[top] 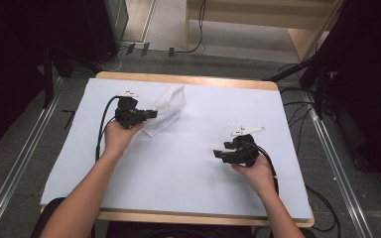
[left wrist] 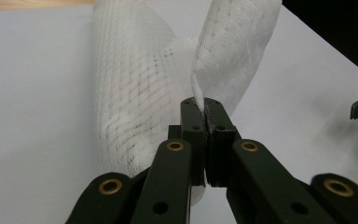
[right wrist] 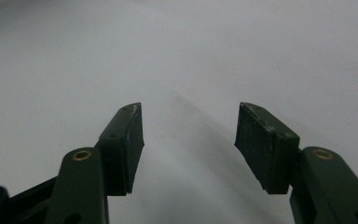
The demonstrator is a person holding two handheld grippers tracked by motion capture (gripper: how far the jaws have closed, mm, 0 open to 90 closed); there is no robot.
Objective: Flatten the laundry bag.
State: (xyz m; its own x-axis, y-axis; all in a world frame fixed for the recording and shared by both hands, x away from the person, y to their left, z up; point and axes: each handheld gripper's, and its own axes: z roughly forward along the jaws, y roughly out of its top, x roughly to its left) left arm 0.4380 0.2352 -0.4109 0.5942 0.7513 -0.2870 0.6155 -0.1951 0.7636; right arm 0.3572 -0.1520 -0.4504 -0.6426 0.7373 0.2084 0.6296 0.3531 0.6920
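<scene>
Your left gripper (left wrist: 204, 105) pinches an edge of the white cloth (top: 167, 113), lifting it off the desk (top: 188, 168) at the far left. Your right gripper (right wrist: 190, 135) rests wide apart, holding nothing, well away from it.

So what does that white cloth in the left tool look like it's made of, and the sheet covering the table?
The white cloth looks like thin nonwoven or gauze fabric, matte: a fine grid texture shows and light passes through it. The left tool pinches its edge. The sheet looks like smooth matte paper or plastic, pale and plain; which one is unclear.
</scene>
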